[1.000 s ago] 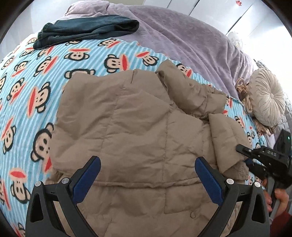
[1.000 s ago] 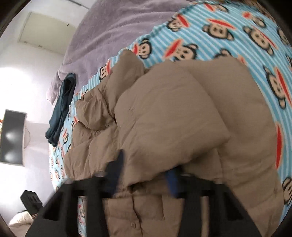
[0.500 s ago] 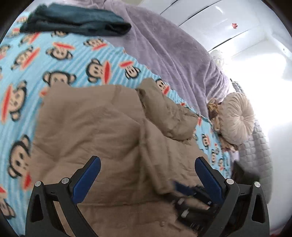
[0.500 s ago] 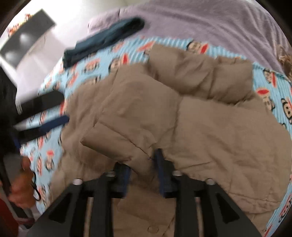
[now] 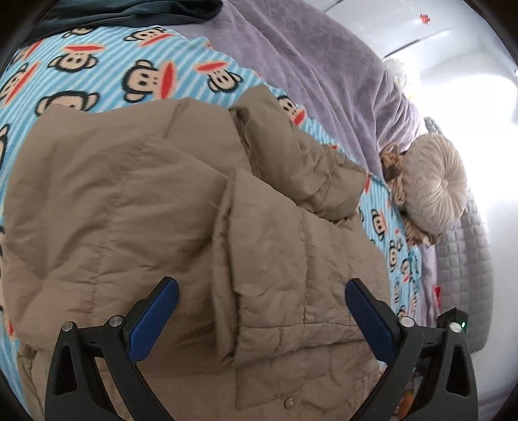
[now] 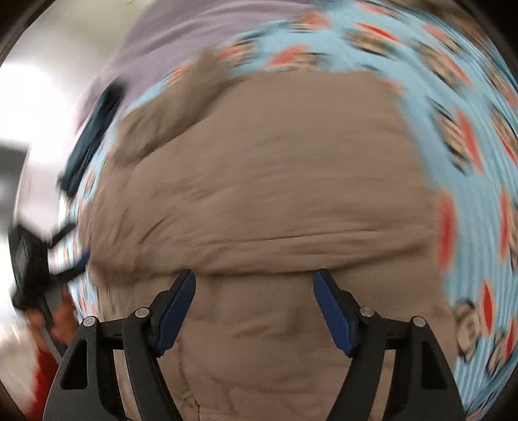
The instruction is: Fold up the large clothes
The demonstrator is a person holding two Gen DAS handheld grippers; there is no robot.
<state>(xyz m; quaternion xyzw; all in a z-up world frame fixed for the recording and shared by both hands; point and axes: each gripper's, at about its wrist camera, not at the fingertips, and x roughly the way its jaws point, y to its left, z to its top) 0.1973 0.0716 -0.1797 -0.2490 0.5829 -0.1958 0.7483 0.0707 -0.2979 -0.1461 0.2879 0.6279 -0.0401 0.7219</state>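
Observation:
A tan quilted puffer jacket [image 5: 136, 200] lies on the monkey-print blue blanket [image 5: 106, 74], with one side panel folded over its middle and a sleeve bunched at the far right. My left gripper [image 5: 260, 311] is open and empty, hovering above the jacket's near part. In the right wrist view, blurred by motion, the jacket [image 6: 268, 181] fills the frame and my right gripper [image 6: 254, 302] is open and empty just above it. The left gripper shows at that view's left edge [image 6: 69, 259].
A folded dark teal garment [image 5: 136, 13] lies at the far end of the blanket. A purple plush cover [image 5: 310, 68] spreads behind it. A round beige cushion [image 5: 433, 187] sits at the right, beside a grey quilted edge [image 5: 466, 259].
My right gripper has let go of the jacket's folded panel and opened, and is swinging fast. My left gripper shifted closer over the jacket. The panel now lies folded over the middle.

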